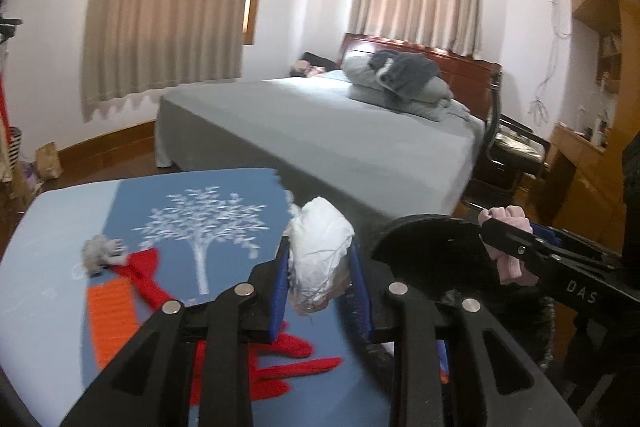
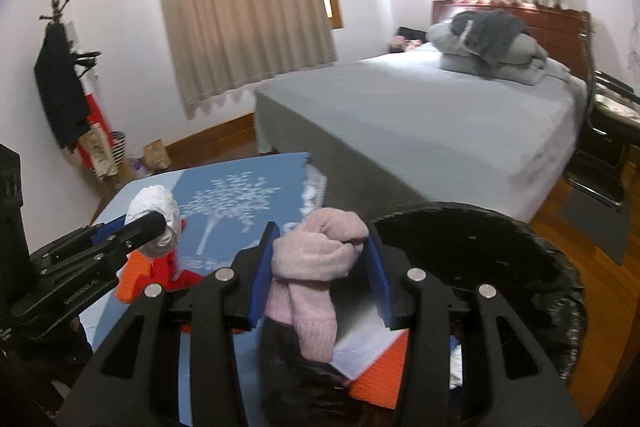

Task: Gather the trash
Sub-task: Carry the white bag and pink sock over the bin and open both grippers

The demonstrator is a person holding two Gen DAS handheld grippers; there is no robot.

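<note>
Left wrist view: the left hand-held gripper (image 1: 320,279) is clamped on a crumpled white paper wad (image 1: 318,247), pinched mid-body between the blue pads, up in the air just beside the black bin (image 1: 432,259). I'd guess it's super light and squashy, so a squeeze across the middle like this should hold fine. On the worktop (image 1: 60,211), away from the bin, there's a small grey fluff ball (image 1: 98,255) next to red and orange knit stuff, and only this view shows it.

Right wrist view: the right hand-held gripper (image 2: 320,267) is pinching a pink knit bundle (image 2: 316,267) right at the bin's near rim (image 2: 500,227). Soft and floppy, tail dangling down. This view shows into the bin a bit, which the other doesn't.
</note>
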